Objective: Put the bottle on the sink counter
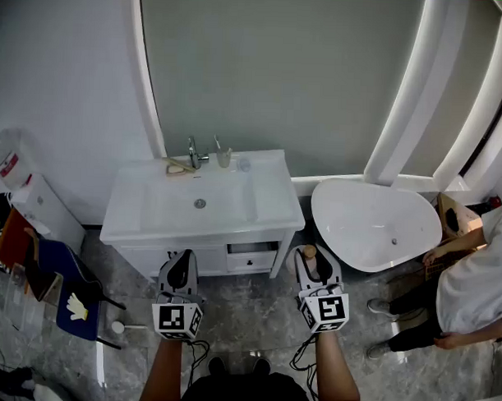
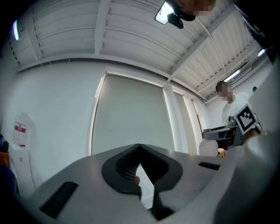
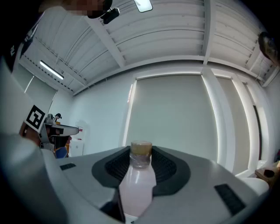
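Ribbed pads [image 3: 114, 166] of the right gripper [image 3: 141, 162] press in from both sides on the bottle [image 3: 138, 186], gripping it high on the shoulder just under its tan cap [image 3: 141, 148]; the bottle stands upright between them, its body full of a pale pinkish liquid. Judging by that fill, it probably has some weight hanging below the grip, and the thin clear wall looks smooth and likely to give under pressure, so the stiffer neck and shoulder look like the sound place to hold it, with a level carry to stop it swinging or sliding through. The left gripper [image 2: 139, 151] has its jaws brought together at the tips with nothing between them. Seen from the head view, both grippers hang in front of the sink counter [image 1: 271, 200], below its front edge, the left gripper off its middle and the right gripper off its right corner with the bottle's cap showing at the tip. On the counter, a faucet [image 1: 193, 152] and a cup [image 1: 224, 158] sit along the back edge behind the basin [image 1: 200, 204], leaving bare white surface on the counter's right side. A bathtub [image 1: 374, 216] lies just right of the counter, and a person [image 1: 470, 285] stands beyond it.
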Action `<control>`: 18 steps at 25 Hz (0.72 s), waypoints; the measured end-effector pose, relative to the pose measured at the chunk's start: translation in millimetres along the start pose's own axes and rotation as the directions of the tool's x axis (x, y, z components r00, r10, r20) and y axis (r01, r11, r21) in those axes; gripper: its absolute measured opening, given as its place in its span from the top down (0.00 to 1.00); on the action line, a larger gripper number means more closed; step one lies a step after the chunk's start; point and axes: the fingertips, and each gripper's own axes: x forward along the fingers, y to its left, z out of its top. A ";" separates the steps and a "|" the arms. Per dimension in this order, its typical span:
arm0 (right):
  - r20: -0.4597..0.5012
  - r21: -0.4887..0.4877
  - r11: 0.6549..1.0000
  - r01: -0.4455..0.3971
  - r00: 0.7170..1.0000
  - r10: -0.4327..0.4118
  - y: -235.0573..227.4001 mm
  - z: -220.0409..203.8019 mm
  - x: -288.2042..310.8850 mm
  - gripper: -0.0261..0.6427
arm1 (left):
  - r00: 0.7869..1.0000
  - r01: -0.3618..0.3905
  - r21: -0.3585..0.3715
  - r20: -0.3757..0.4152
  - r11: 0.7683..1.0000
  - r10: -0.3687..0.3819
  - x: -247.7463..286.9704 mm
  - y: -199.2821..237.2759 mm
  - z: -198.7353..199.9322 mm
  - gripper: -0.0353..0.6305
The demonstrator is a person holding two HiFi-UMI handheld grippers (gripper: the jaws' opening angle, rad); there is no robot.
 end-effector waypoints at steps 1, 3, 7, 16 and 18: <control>0.000 0.000 1.000 0.000 1.000 0.000 -1.3 -0.2 1.2 0.72 | 1.000 0.001 0.001 -0.001 1.000 -0.001 1.5 -0.7 -0.1 0.91; 0.001 0.001 1.000 0.002 1.000 -0.002 -3.9 -0.3 2.9 0.72 | 1.000 0.003 0.004 -0.001 1.000 -0.003 4.3 -2.5 -0.2 0.91; 0.018 0.018 1.000 0.001 1.000 -0.001 -7.4 0.7 1.8 0.72 | 1.000 0.006 0.002 0.004 1.000 -0.006 5.9 -5.7 -0.6 0.91; 0.044 0.043 0.999 -0.008 0.999 0.006 -14.9 4.0 3.4 0.73 | 1.000 0.006 0.001 0.006 1.000 -0.006 10.0 -11.2 -2.4 0.91; 0.047 0.045 0.999 -0.008 0.999 0.006 -17.1 4.1 5.4 0.73 | 1.000 0.004 0.000 0.002 1.000 -0.004 11.8 -12.4 -3.9 0.91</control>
